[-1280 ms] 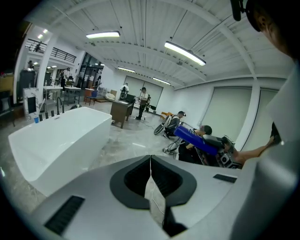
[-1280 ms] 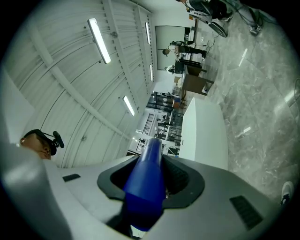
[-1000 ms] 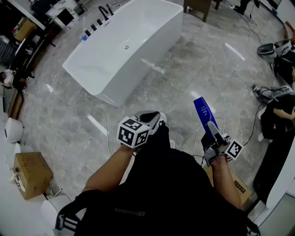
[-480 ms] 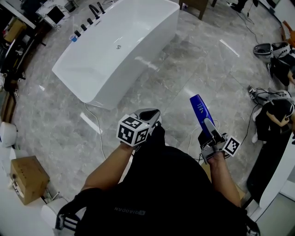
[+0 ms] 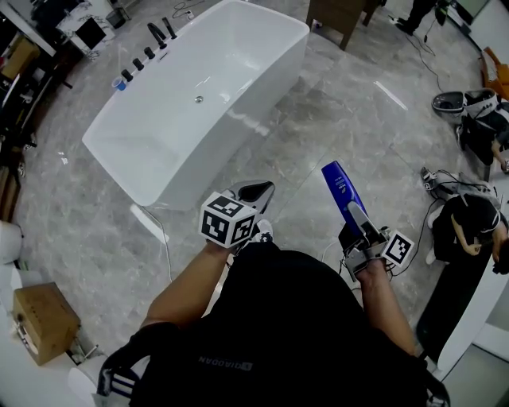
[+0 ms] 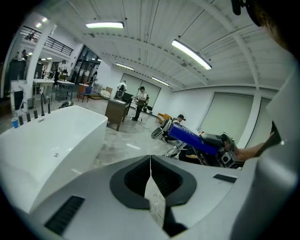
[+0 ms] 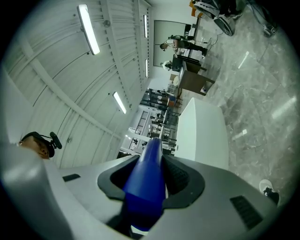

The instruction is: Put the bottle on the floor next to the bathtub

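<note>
A blue bottle (image 5: pixel 340 190) is held in the air over the grey marble floor (image 5: pixel 334 111), with my right gripper (image 5: pixel 356 223) shut on its lower part. In the right gripper view the blue bottle (image 7: pixel 148 180) runs out between the jaws. The white bathtub (image 5: pixel 199 95) stands ahead and to the left. My left gripper (image 5: pixel 253 195) is shut with nothing in it, held near the bathtub's near end. In the left gripper view my left gripper (image 6: pixel 150 161) has its jaws closed together, with the bottle (image 6: pixel 191 139) off to the right and the bathtub (image 6: pixel 47 140) to the left.
A white cable (image 5: pixel 163 234) trails on the floor by the tub's near end. Black taps (image 5: pixel 147 48) line the tub's far rim. A cardboard box (image 5: pixel 38 322) sits at the left. Bags, cables and a seated person (image 5: pixel 469 226) lie to the right. A wooden cabinet (image 5: pixel 338 20) stands behind.
The view has shifted forward: the bathtub sits nearer and lower in the head view. Both grippers stay in front of the body, the bottle still held in the right one.
</note>
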The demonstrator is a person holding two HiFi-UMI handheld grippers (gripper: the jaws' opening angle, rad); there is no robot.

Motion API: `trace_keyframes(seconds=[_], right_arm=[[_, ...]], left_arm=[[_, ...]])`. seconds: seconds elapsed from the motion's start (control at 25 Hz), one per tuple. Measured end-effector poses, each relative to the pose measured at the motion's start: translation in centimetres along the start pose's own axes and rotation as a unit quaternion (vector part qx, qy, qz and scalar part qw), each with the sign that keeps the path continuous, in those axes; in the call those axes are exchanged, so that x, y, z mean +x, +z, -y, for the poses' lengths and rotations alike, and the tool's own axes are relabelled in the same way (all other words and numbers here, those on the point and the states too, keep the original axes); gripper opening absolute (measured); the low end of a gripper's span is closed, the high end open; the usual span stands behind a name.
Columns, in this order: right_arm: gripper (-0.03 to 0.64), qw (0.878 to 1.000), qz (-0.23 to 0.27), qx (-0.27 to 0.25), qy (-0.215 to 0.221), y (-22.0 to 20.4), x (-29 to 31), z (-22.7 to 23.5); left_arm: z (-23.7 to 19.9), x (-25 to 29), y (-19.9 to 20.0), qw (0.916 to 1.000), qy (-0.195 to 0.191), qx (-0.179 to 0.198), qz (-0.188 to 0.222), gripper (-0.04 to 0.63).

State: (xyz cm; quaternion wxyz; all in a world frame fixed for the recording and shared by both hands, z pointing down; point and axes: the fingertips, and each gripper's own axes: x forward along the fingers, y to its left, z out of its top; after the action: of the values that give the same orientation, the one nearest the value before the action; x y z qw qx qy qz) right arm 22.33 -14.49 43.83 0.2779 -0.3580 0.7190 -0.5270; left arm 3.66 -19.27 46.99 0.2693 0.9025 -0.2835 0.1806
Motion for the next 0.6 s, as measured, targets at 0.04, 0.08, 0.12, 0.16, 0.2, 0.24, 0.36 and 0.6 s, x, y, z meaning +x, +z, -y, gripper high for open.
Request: trace_keyframes(seconds=[0.04,0.08,0.12,0.16,0.2,0.24,0.36,0.6], right_arm=[[0.169,1.000,0.001,0.000,0.000,0.5,0.7,0.0],[0.167,1.000,0.001,0.001,0.000,0.8,1.5,0.1],[0.167,1.000,-0.001,0.002,-0.001,1.1,2.2,0.3],[0.168,1.000,-0.002,0.002,-0.002,1.3,3.0,0.6],[0.167,1.000,-0.003,0.002,-0.004,1.6,3.7,1.0],[0.167,1.000,-0.004,0.003,-0.005,1.8,4.4,1.3],[0.167,1.000,-0.004,0.004,-0.009,2.7,6.1,2.1],[0.167,1.000,-0.011,-0.006,-0.016,5.1,9.1,2.4]], left_arm=[[-0.5,0.2,0.5,1.0000,-0.002,0.002,0.000,0.018],[-1.2,0.4,0.9,1.0000,-0.003,0.003,0.000,0.018],[-1.8,0.7,1.3,1.0000,-0.003,0.003,0.000,0.018],[-2.6,1.1,1.6,1.0000,-0.003,0.002,0.001,0.018],[-3.4,1.5,1.9,1.0000,-0.003,0.001,0.002,0.018],[-4.1,2.0,2.2,1.0000,-0.004,0.000,0.002,0.018],[-5.8,3.1,3.3,1.0000,-0.008,0.004,0.004,0.018],[-8.7,4.3,6.3,0.9999,-0.007,0.008,0.011,0.018]])
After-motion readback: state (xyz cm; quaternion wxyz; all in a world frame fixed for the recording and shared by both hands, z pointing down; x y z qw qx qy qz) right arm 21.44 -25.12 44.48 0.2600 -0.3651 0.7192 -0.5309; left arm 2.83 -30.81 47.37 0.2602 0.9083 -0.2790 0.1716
